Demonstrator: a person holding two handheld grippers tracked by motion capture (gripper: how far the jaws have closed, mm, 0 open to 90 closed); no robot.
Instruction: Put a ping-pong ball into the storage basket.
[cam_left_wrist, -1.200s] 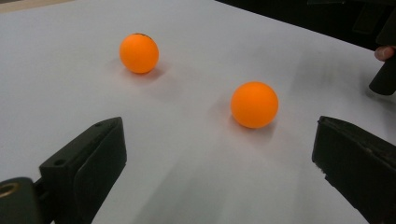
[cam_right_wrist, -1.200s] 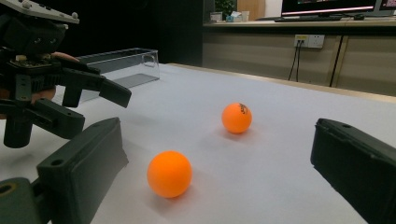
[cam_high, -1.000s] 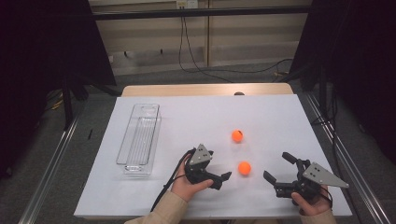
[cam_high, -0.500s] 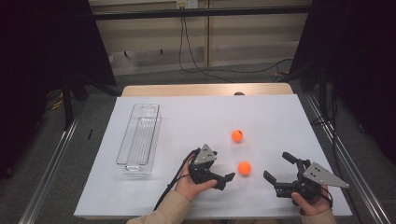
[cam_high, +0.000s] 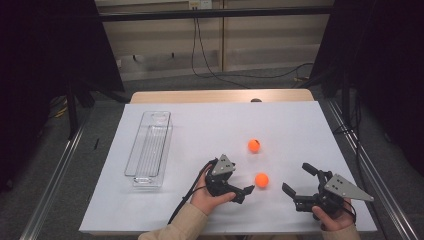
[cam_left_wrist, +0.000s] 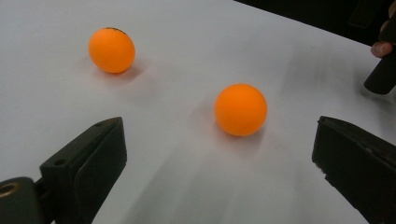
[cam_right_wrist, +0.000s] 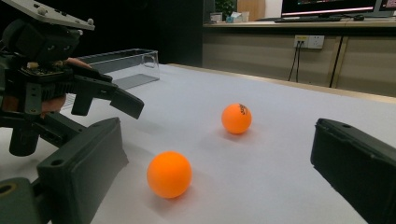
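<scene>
While I look down from the high view, I see the white table sheet (cam_high: 200, 130) as the biggest thing, and it covers almost the whole wooden table (cam_high: 220, 95). On its left part lies a long clear plastic tray (cam_high: 149, 148), well apart from both grippers.

My left gripper (cam_high: 248, 189) rests low over the sheet in the middle near part, and its jaws stand wide apart with nothing between them. In the left gripper view the nearer orange ball (cam_left_wrist: 240, 109) lies on the sheet ahead of the two black jaws, a little to the right of the middle of the gap, and it does not touch either jaw. In the high view one fingertip of this gripper is just beside this ball.

My right gripper (cam_high: 299, 179) is at the near right part of the sheet. Its jaws are also spread wide and hold nothing. In the right gripper view the nearer ball lies ahead, between the lines of the two jaws but apart from them.

The farther orange ball (cam_high: 254, 145) lies behind the nearer one, toward the middle of the sheet. It carries a small dark print on its top.
</scene>
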